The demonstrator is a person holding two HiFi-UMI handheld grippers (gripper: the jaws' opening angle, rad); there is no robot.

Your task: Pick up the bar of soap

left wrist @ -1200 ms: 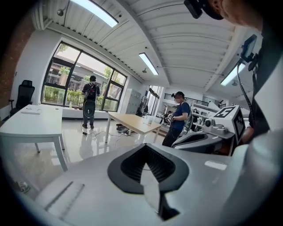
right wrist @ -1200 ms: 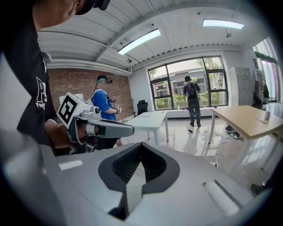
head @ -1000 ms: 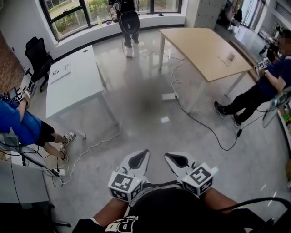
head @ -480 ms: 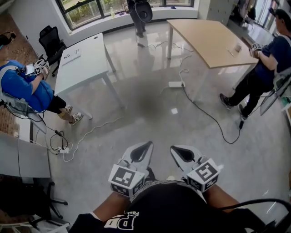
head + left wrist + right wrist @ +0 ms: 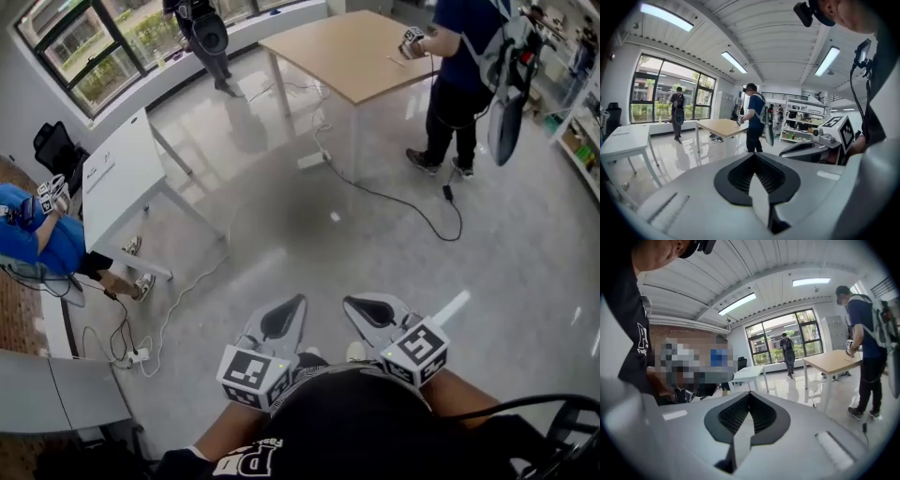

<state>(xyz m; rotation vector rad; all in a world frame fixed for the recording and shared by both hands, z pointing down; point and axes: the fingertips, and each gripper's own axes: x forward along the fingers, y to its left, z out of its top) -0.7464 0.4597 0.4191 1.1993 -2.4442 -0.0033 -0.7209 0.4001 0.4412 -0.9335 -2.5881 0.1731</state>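
No bar of soap shows in any view. In the head view my left gripper (image 5: 289,307) and right gripper (image 5: 352,306) are held side by side close to my body, above bare grey floor. Both are shut with nothing between the jaws. The left gripper view looks along its closed jaws (image 5: 755,159) toward a room with tables, with the right gripper (image 5: 811,147) beside it. Over the right gripper's closed jaws (image 5: 748,398), its own view shows windows and tables.
A wooden table (image 5: 347,52) stands far ahead with a person in blue (image 5: 459,56) beside it. A white table (image 5: 117,178) is at the left, near a seated person (image 5: 37,244). Cables (image 5: 384,199) trail over the floor. Shelves (image 5: 581,112) line the right wall.
The room has swung across the head view: both tables now lie further left and up. The person at the right now stands by the wooden table. Both grippers stay shut before my body.
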